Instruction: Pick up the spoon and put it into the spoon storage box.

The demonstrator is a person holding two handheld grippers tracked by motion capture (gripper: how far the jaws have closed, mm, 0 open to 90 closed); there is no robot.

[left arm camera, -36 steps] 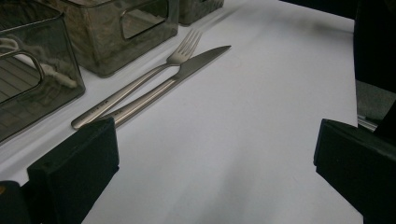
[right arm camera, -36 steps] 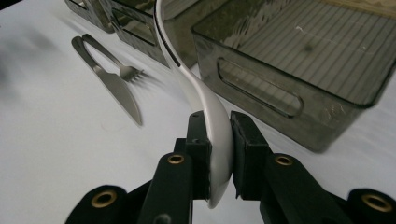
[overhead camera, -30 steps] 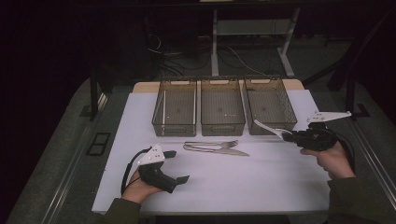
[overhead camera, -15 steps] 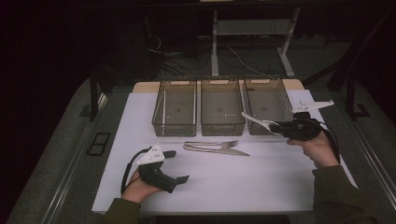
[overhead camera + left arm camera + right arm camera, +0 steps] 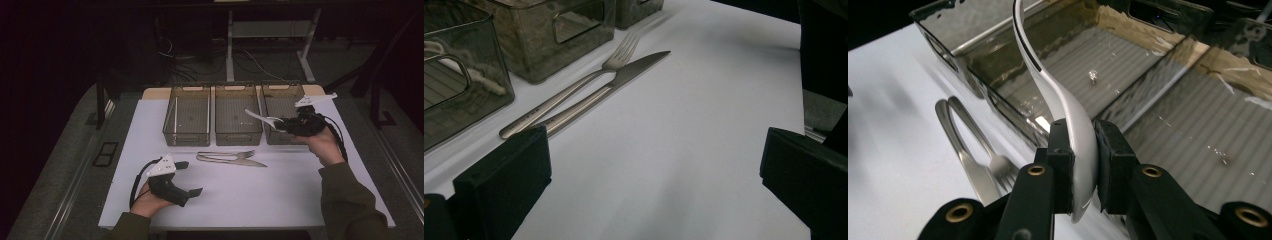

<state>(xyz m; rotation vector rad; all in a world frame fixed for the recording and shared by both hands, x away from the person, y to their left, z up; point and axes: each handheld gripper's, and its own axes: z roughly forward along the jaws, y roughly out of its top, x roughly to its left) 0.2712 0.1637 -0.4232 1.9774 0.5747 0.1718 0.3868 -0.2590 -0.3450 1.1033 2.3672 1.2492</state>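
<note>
A silver spoon [image 5: 260, 117] is clamped by its bowl in my right gripper [image 5: 285, 123], with its handle pointing left over the middle bin [image 5: 238, 136]. In the right gripper view both pads press on the spoon [image 5: 1068, 115], and the right gripper [image 5: 1082, 165] is shut on it above the bins. A fork [image 5: 225, 154] and a knife [image 5: 235, 161] lie side by side on the white table top, in front of the bins. My left gripper [image 5: 191, 178] rests at the front left, open with nothing in it. In its own view, the left gripper [image 5: 654, 190] faces the fork [image 5: 574, 87] and knife [image 5: 609, 90].
Three smoky see-through bins stand in a row at the back: the left bin [image 5: 186, 135], the middle one and the right bin [image 5: 280, 97]. The white table top [image 5: 280, 200] ends close to the person's forearms. Dark floor, cables and table legs lie beyond.
My right hand has carried the spoon left and slightly up, from the table's right edge to over the bins. The left gripper, fork and knife have stayed put.
</note>
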